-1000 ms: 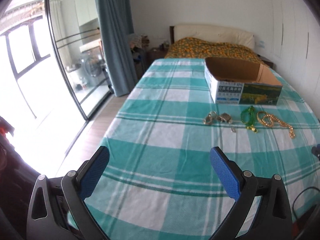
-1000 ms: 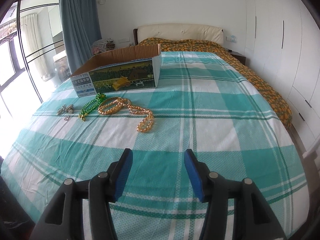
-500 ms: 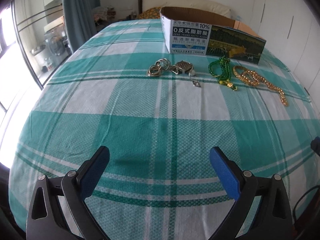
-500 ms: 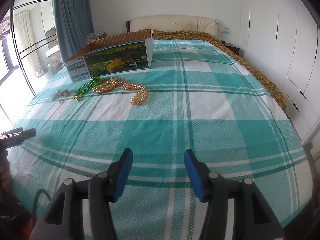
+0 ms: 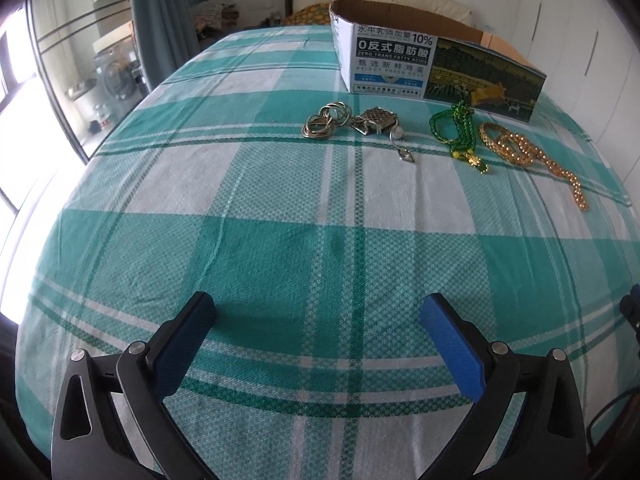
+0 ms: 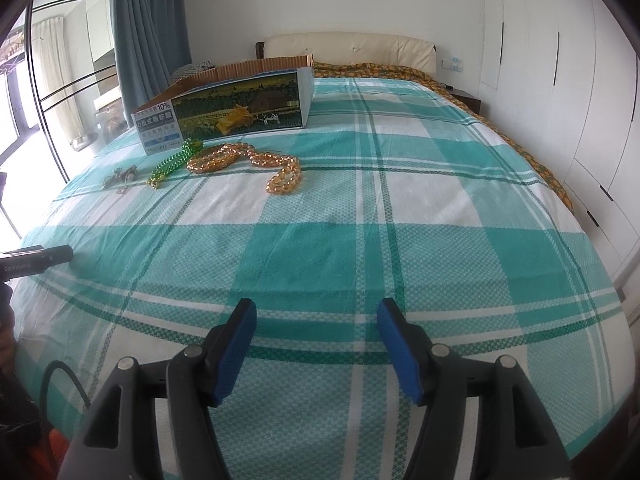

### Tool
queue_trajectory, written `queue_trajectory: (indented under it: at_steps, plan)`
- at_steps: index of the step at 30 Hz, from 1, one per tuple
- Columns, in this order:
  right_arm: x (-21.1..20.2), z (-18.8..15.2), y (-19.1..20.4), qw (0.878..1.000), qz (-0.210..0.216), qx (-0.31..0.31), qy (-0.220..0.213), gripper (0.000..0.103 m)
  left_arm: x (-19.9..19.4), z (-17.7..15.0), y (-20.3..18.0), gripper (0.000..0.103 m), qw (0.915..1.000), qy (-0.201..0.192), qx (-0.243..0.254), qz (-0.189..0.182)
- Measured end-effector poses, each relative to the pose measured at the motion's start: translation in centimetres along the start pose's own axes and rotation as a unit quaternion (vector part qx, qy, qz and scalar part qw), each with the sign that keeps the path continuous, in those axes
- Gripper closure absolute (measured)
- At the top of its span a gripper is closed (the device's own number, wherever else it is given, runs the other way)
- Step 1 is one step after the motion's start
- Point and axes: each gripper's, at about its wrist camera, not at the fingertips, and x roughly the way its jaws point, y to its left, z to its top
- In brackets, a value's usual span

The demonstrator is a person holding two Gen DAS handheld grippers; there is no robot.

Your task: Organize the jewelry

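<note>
Jewelry (image 5: 460, 132) beside cardboard box (image 5: 436, 68) on plaid bedspread (image 5: 320, 220) (both grippers' jaws apart, empty)

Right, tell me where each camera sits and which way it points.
Left wrist: on the left gripper, low over the bed's foot, facing the silver rings, green beads and cardboard box; its open fingers show.
Right wrist: on the right gripper, facing the headboard; open fingers show, the left gripper's tip at the left edge.
Shared: box, green beads, gold beads.
</note>
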Motion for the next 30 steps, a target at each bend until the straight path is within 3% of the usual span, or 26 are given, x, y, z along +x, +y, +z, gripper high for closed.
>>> queue_trajectory:
  at_steps: [9,30]
  plan:
    - [0.17,-0.32,0.73,1.0,-0.015,-0.017,-0.011,0.032,-0.01,0.0,-0.01,0.0,1.0,0.0,0.0,0.0]
    - [0.2,-0.31,0.77,1.0,-0.014,-0.02,-0.006,0.032,-0.02,0.12,-0.01,0.0,1.0,0.003,0.005,-0.006]
